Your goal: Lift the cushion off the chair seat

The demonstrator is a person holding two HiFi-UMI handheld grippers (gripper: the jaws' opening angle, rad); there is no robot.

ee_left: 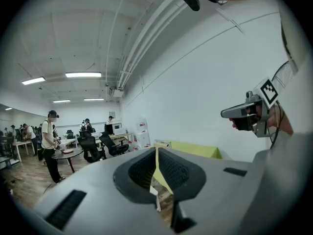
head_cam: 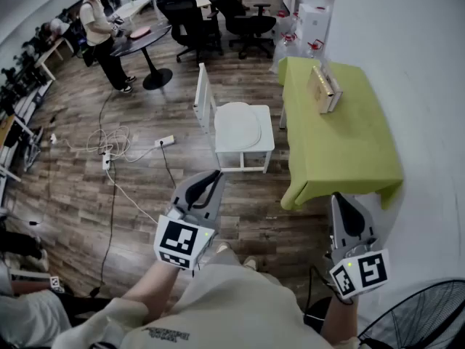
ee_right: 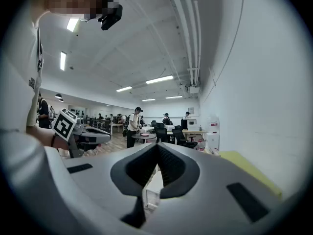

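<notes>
A white chair (head_cam: 205,97) stands on the wooden floor ahead of me, with a white rounded cushion (head_cam: 237,126) lying flat on its seat. My left gripper (head_cam: 212,177) is held low in front of me, well short of the chair, jaws shut with nothing in them. My right gripper (head_cam: 340,199) hovers at the near corner of the green table, also shut and empty. In the left gripper view the closed jaws meet at the left gripper (ee_left: 156,166). The right gripper (ee_right: 157,161) shows a sliver of the chair (ee_right: 150,186) under its closed jaws.
A table with a lime-green cloth (head_cam: 341,144) stands right of the chair, a cardboard box (head_cam: 323,89) on it. Cables and a power strip (head_cam: 164,141) lie on the floor at left. A fan (head_cam: 425,318) stands at lower right. A person (head_cam: 102,38) stands by a round table (head_cam: 142,38); office chairs (head_cam: 189,20) behind.
</notes>
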